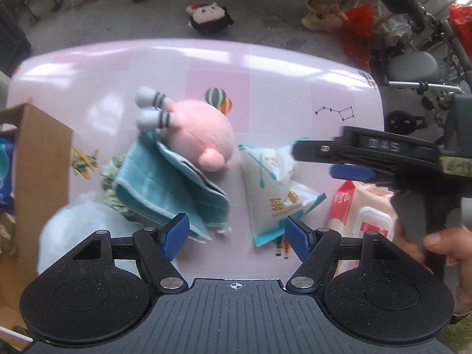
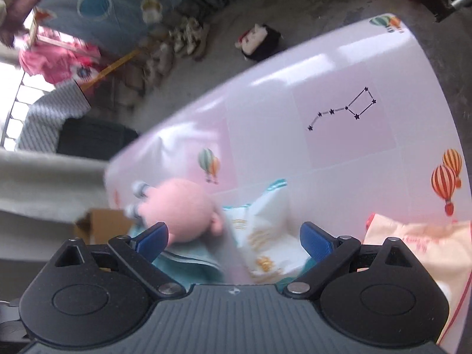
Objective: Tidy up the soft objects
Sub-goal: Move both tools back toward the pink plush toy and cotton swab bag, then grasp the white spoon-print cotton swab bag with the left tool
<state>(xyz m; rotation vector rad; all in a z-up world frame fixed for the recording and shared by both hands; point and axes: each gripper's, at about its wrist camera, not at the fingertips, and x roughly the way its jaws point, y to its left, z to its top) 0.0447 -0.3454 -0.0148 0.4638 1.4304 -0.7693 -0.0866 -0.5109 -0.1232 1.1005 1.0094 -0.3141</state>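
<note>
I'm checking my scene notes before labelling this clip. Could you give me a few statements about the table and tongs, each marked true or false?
1. The pink plush toy lies partly on the teal towel. True.
2. The left tongs grip the towel. False: they stand open with nothing between them.
3. A plush doll lies on the floor beyond the table. True.
4. The cardboard box stands at the table's right end. False: it is at the left in the left wrist view.
5. The right tongs are open. True.
</note>
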